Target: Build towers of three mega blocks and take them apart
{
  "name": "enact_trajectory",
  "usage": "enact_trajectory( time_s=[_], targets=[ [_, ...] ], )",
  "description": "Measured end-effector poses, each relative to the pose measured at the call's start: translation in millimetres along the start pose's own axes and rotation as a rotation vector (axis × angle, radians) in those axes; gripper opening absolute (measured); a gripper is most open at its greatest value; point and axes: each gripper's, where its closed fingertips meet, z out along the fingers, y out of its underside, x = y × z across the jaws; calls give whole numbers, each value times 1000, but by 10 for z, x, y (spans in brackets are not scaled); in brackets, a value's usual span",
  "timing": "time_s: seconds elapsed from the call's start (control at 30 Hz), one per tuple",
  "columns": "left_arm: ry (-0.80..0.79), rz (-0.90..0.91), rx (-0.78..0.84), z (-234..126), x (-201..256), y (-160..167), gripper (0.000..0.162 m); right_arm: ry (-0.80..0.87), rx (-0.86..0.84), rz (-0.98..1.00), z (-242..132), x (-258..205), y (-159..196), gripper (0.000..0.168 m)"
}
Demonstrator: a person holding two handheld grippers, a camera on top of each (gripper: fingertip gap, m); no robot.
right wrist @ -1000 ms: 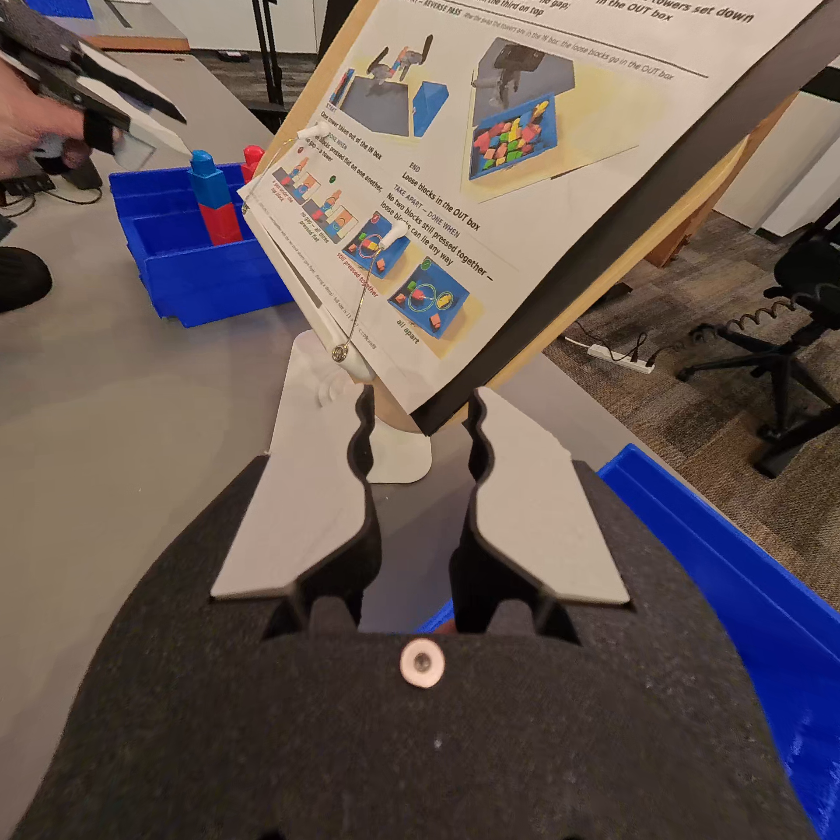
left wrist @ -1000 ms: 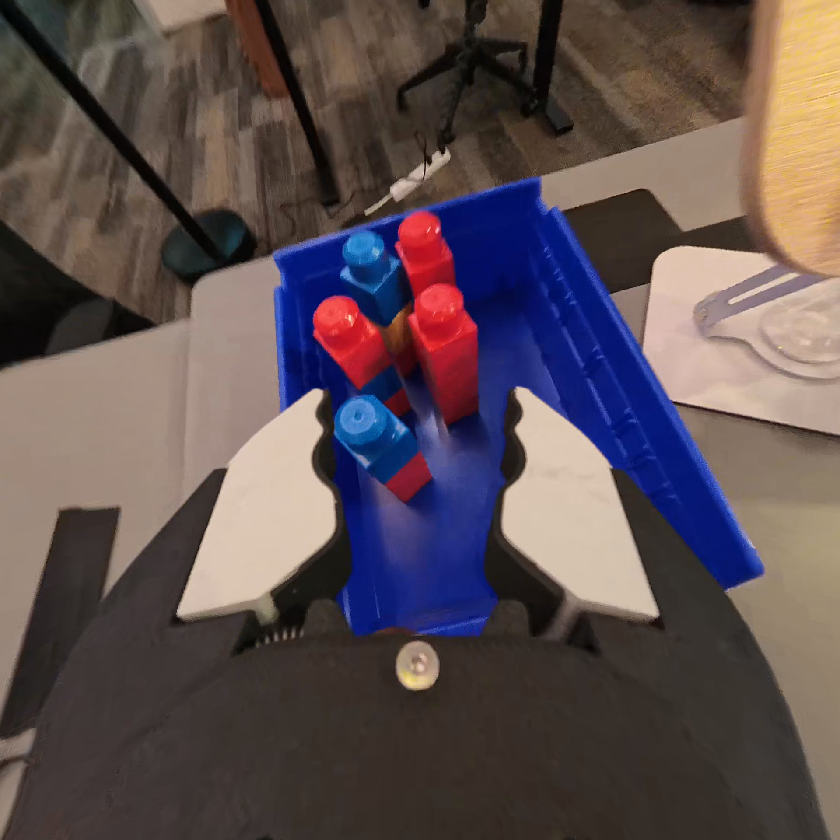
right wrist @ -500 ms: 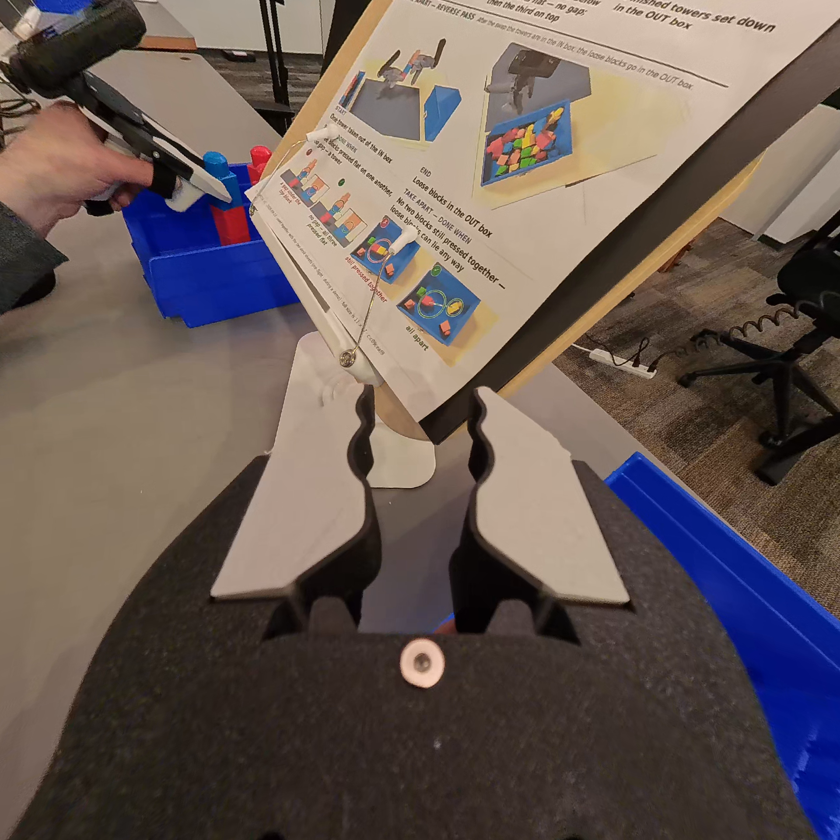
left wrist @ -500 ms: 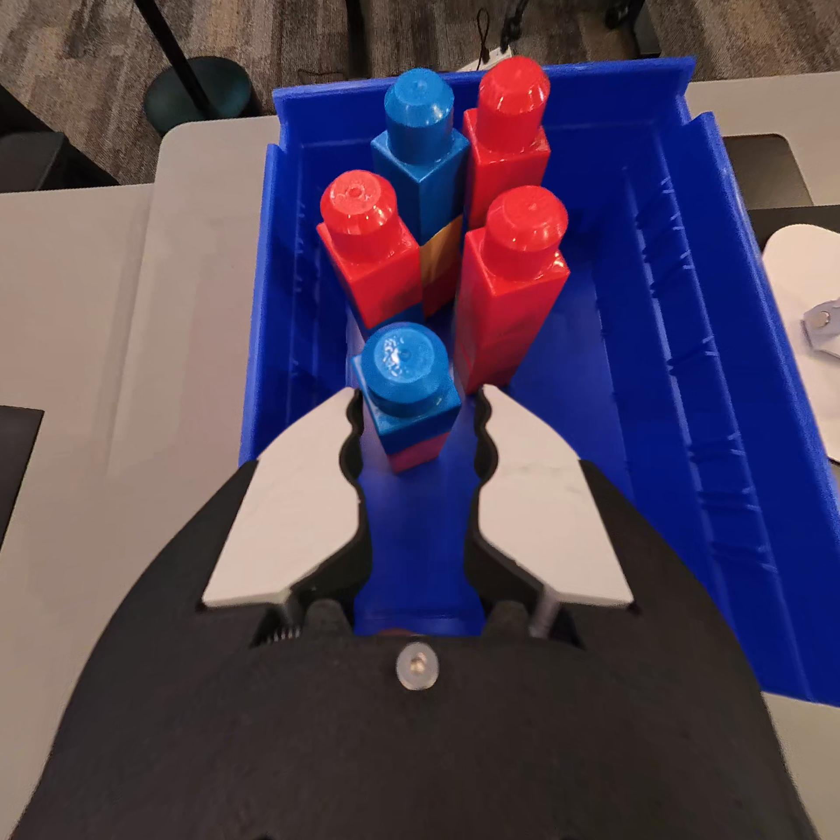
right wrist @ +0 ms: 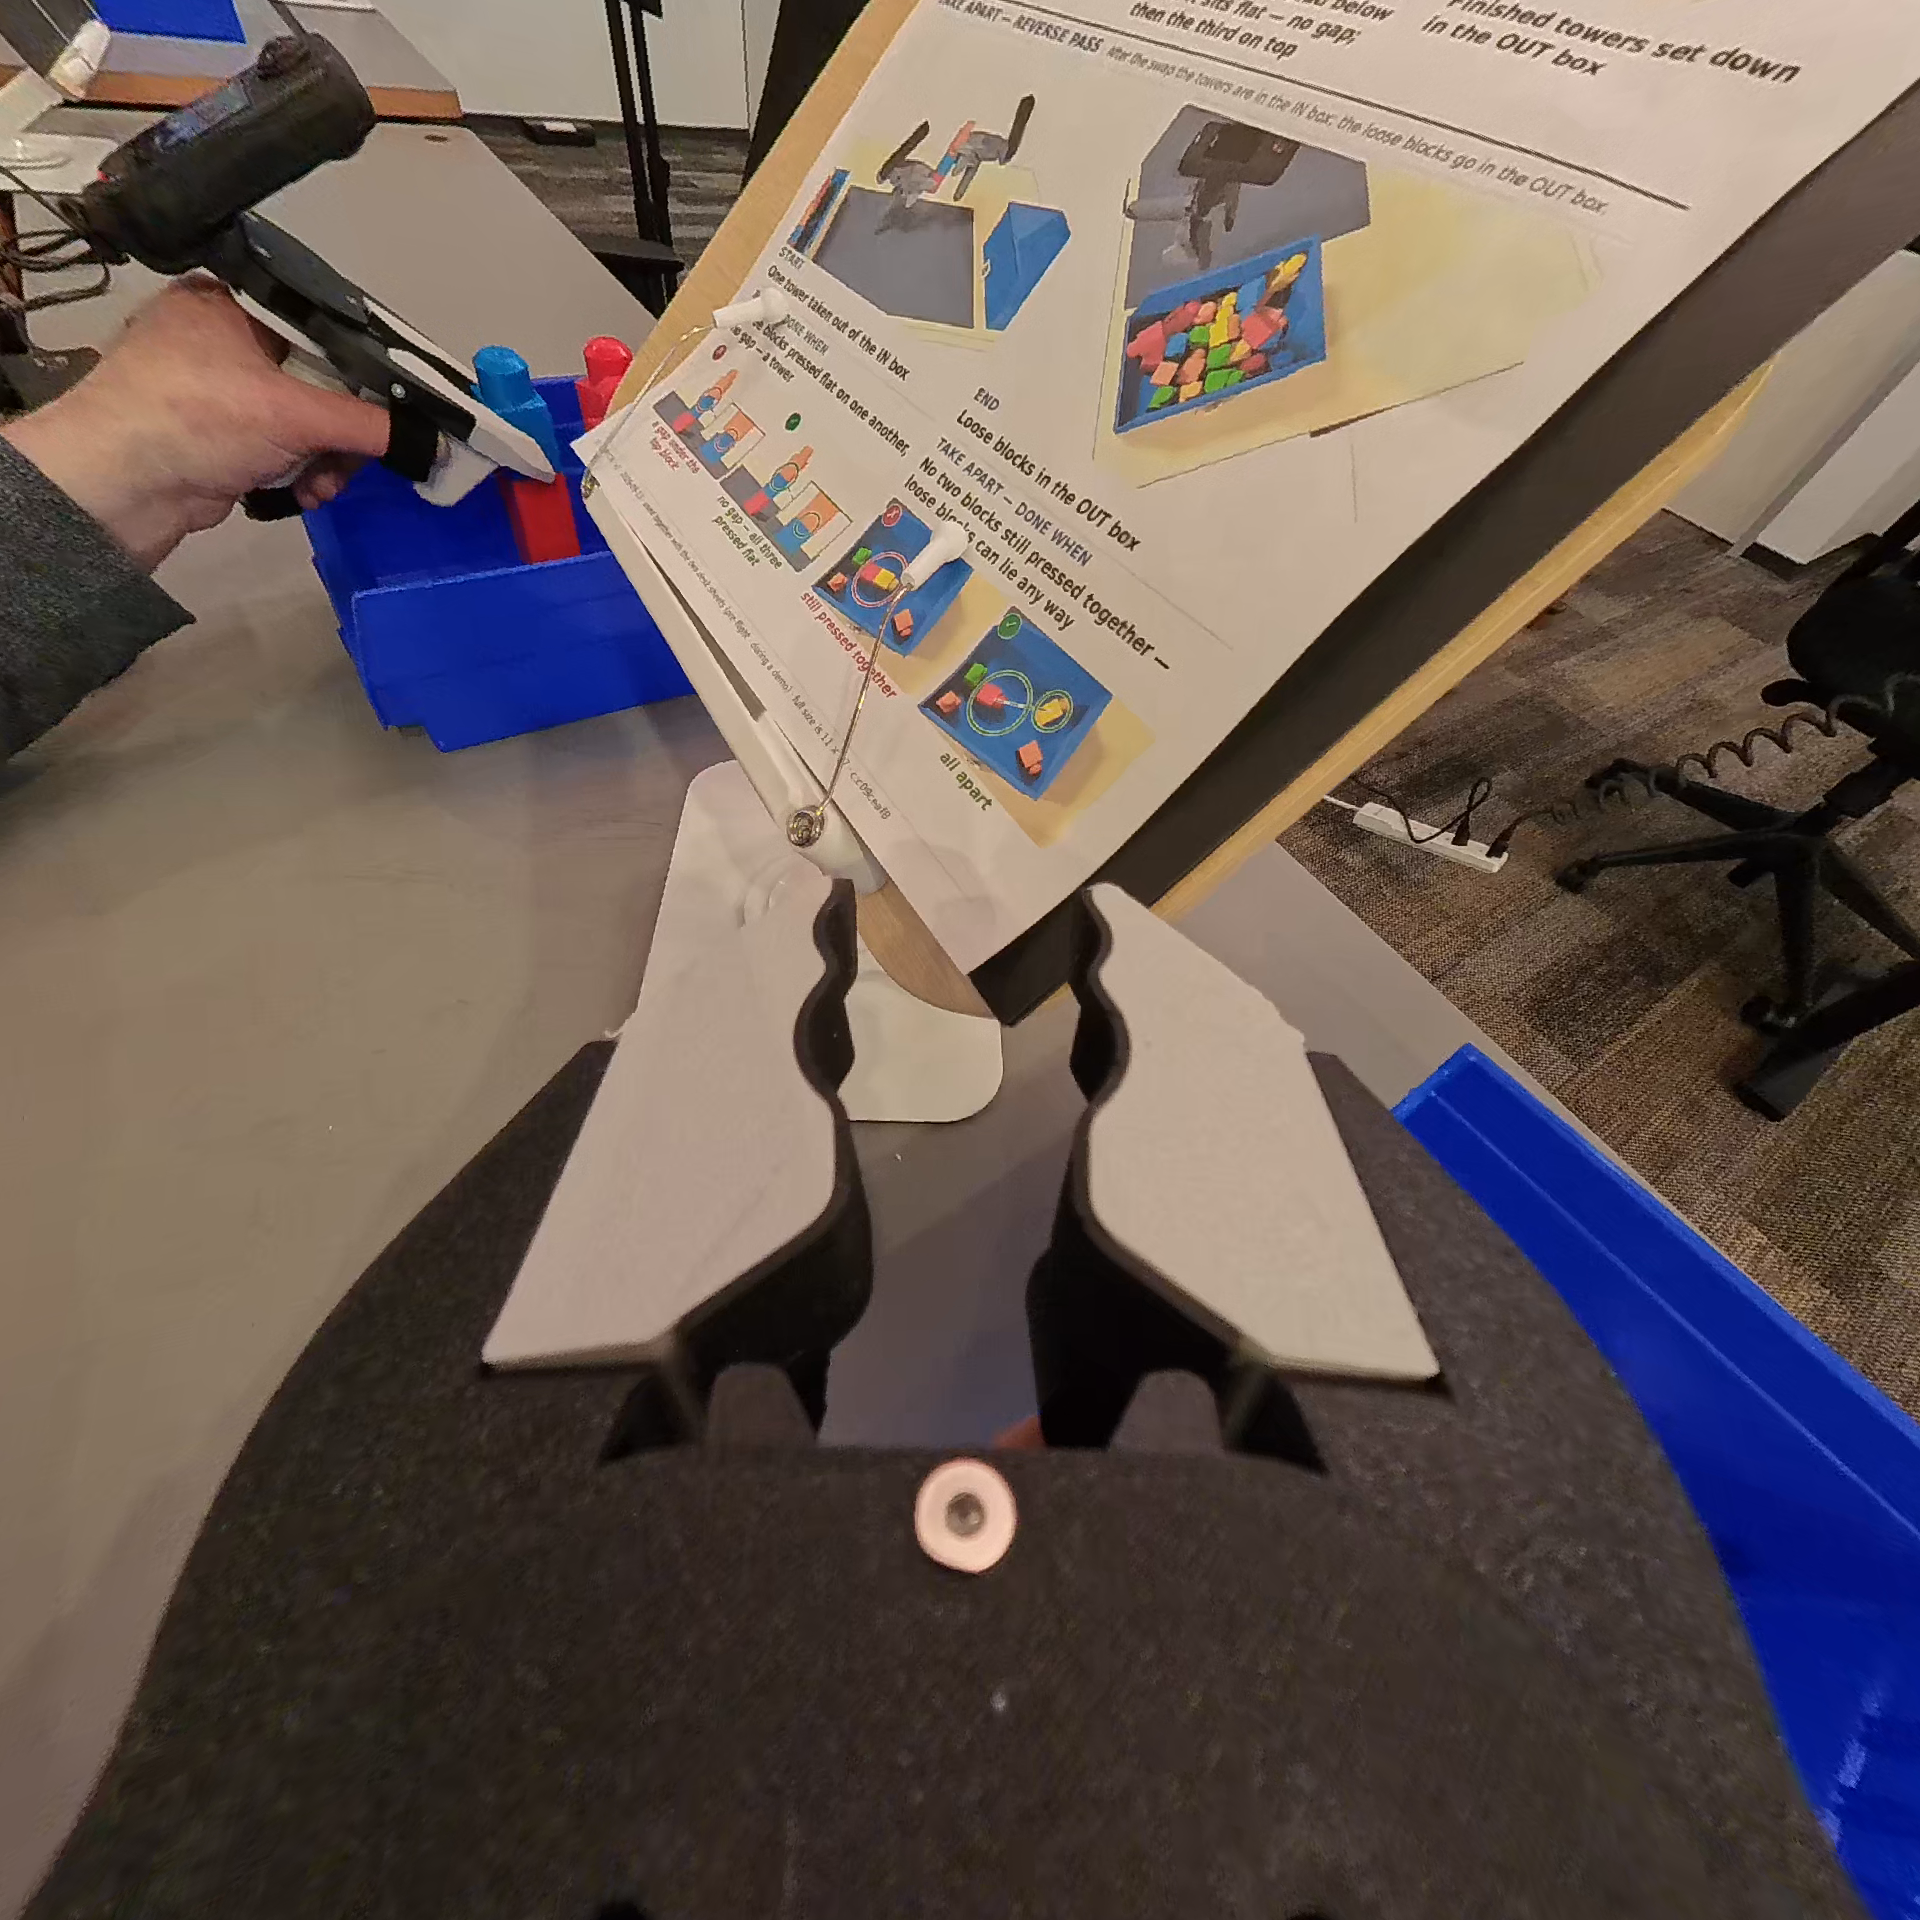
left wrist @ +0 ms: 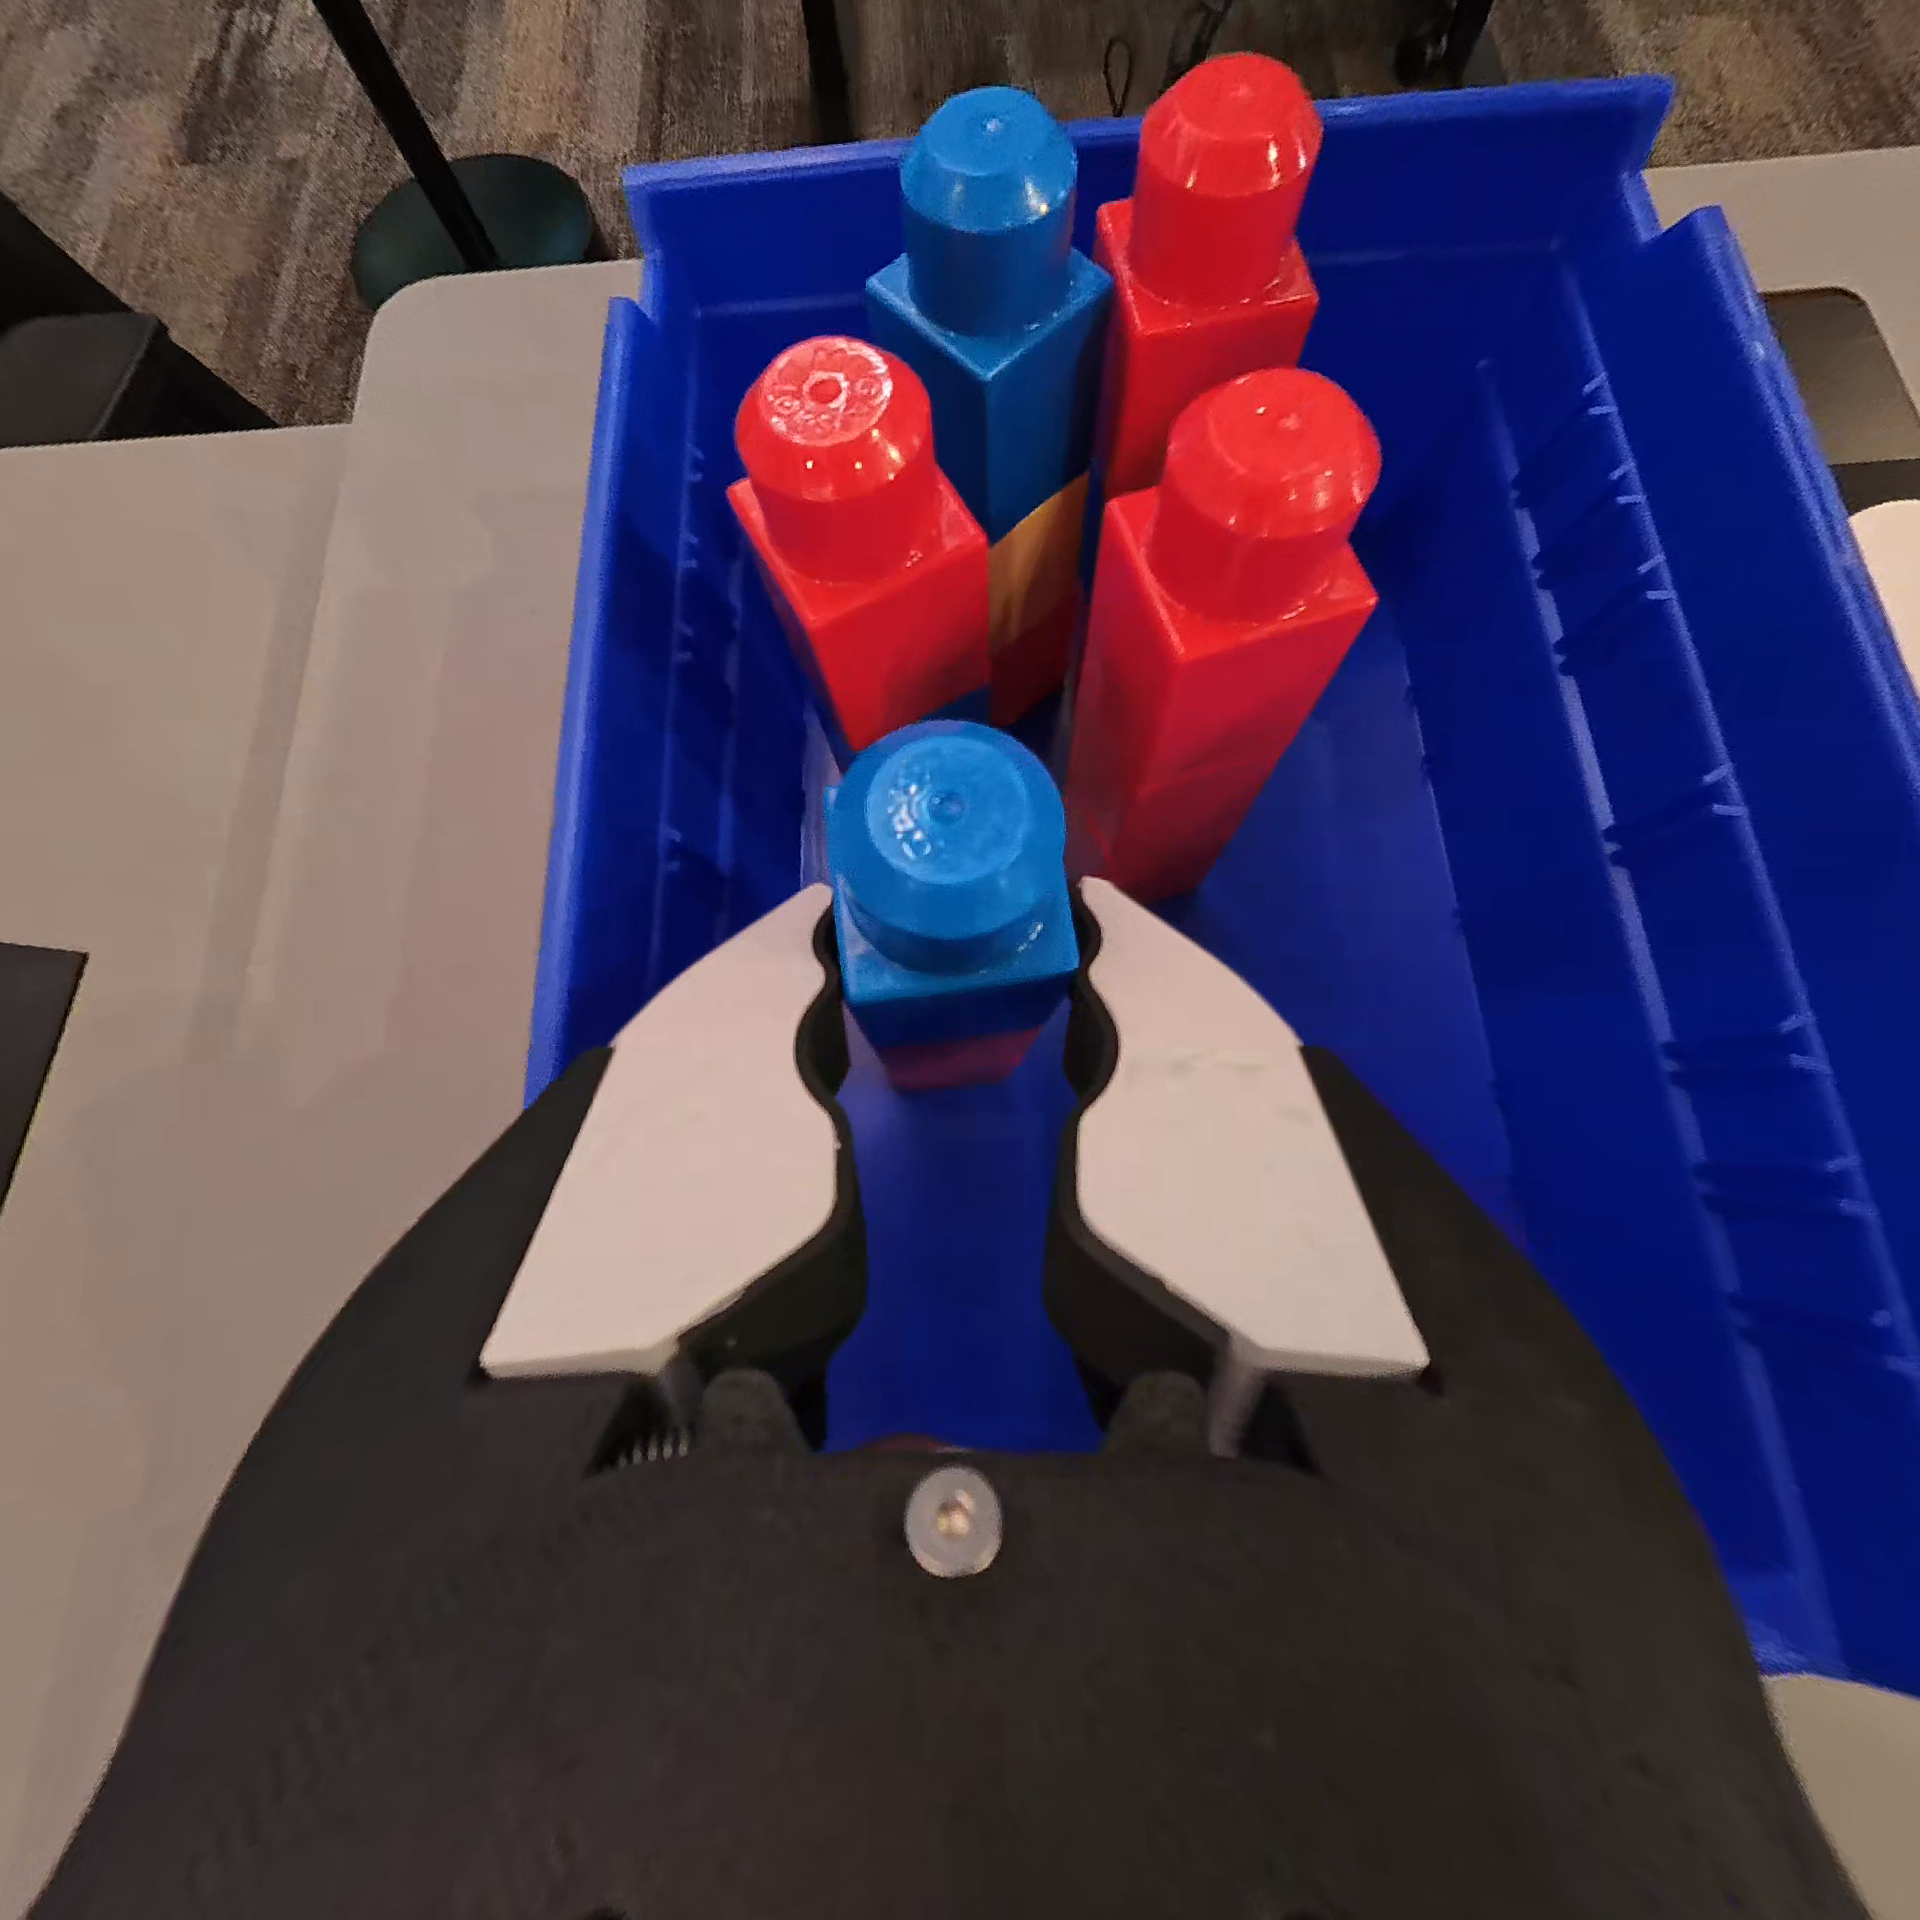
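Left wrist view | left claw (left wrist: pixel 951 961) now pinching blue-topped tower (left wrist: pixel 948 904), earlier spread | right claw (right wrist: pixel 961 961) spread, empty

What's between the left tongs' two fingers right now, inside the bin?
In the left wrist view, the blue-topped tower stands between the left tongs, its top block pinched at the fingertips. Behind it toward the tongs' base, only bare blue bin floor shows.

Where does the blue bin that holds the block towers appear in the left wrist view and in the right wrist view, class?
Left wrist view: the blue bin fills the centre and right, straight ahead of the left gripper.
Right wrist view: it sits at the left, middle height, on the grey table, partly behind the instruction sheet.
Shared landmark: the blue-topped tower at the left gripper's tips.
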Motion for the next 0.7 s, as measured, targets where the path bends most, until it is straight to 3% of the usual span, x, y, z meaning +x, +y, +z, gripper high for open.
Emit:
enact_trajectory(
  time_s=[0.13, 0.3, 0.5, 0.7],
  targets=[
    [53, 32, 24, -241, 58, -127, 38, -33, 40, -33, -19, -104, -99, 40],
    [225, 106, 177, -1084, 446, -571, 37, -151, 142, -100, -70, -496, -391, 43],
    [581, 356, 303, -2011, 1616, -770, 37, -374, 217, -130, 71, -1224, -625, 46],
    [927, 566, 260, -2230, 2828, -541, 37, -505, 180, -110, 371, -1694, -537, 50]
  ],
)
